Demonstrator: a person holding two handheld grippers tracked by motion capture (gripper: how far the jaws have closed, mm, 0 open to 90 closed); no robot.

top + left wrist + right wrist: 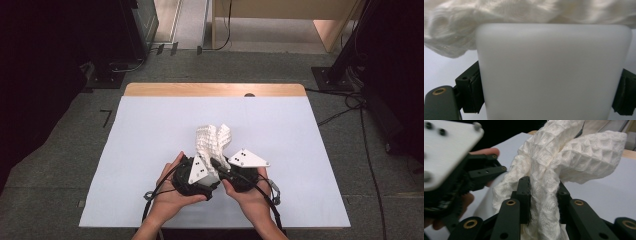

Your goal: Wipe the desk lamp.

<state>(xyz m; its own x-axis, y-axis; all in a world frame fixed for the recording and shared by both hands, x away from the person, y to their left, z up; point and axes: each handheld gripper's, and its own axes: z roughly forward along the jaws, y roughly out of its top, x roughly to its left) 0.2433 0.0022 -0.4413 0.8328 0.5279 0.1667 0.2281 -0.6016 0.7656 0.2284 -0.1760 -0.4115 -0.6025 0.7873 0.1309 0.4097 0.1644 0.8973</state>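
Observation:
A white waffle-weave cloth (212,137) stands bunched up near the table's front middle, rising from between both grippers. In the right gripper view the cloth (549,170) runs up between the black jaws of my right gripper (544,187), and both pads press on it. My left gripper (549,95) is shut on a frosted white container (554,72), one pad on each side wall, with the cloth (499,15) heaped over the container's top. In the high view the left gripper (207,170) and the right gripper (225,162) sit side by side under the cloth, each in a hand.
The table carries a pale sheet (150,130) with a wooden strip (215,90) along its far edge. Black stands (330,75), cables (360,105) and light wooden furniture (330,30) stand on the grey floor beyond. The left gripper (494,168) lies close to the left of the right gripper's jaws.

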